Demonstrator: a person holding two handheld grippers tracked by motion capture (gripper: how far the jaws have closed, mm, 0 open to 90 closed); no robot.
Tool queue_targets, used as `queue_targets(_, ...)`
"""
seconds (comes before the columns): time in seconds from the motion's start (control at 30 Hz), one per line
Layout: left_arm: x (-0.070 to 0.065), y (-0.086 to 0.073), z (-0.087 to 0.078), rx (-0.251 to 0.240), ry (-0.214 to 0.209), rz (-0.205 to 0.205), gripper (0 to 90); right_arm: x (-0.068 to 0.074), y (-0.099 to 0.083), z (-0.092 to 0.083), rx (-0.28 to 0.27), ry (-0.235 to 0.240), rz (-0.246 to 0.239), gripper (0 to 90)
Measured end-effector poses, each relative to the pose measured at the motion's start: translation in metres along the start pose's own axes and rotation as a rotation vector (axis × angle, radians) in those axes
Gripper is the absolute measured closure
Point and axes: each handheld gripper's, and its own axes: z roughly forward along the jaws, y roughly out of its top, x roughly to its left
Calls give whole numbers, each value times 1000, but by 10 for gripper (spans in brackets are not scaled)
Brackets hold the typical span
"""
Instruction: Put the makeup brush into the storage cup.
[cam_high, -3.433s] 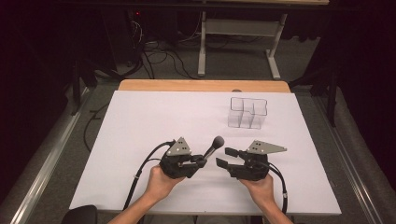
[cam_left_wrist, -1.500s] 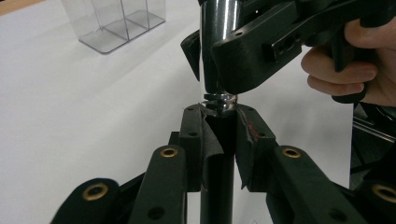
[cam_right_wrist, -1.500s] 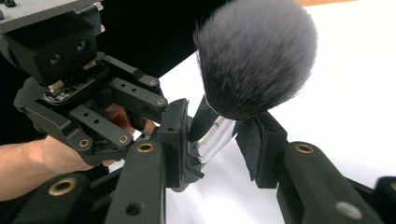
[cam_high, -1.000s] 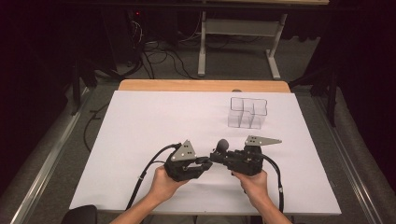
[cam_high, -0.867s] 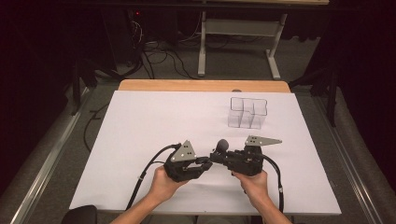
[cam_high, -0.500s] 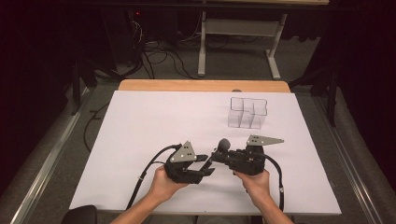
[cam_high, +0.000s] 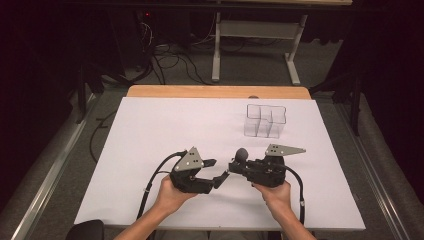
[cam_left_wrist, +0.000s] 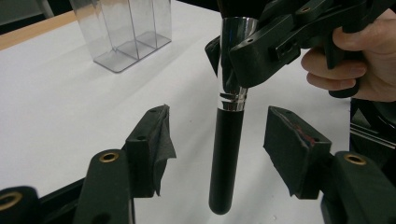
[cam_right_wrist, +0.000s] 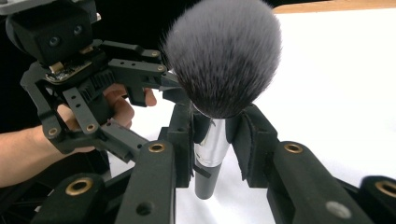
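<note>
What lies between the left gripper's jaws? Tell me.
The brush's black handle stands between them, untouched by either jaw, in the left gripper view. Those jaws have just been opening; the right gripper clamps the brush's silver collar.

White desk with wooden far edge. Grey carpet floor beyond. Metal-legged frame stands behind; black cables trail across the floor. Metal rail along the left. Surroundings dark; desk brightly lit.
</note>
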Motion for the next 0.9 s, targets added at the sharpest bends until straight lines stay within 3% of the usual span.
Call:
queue_targets(0.23, 0, 1, -6, -7, 9, -4, 416, 0, 2, -3, -5, -13, -7, 719)
queue_targets(0.47, 4, 6, -30, -54, 31, -20, 411, 0, 2, -5, -2, -33, -9, 719)
queue_targets(0.73, 16, 5, -52, -85, 87, -52, 399, 0, 2, -4, 15, -41, -17, 719)
queue_targets(0.9, 18, 2, -60, -89, 121, -50, 392, 1, 3, -6, 18, -47, -22, 719)
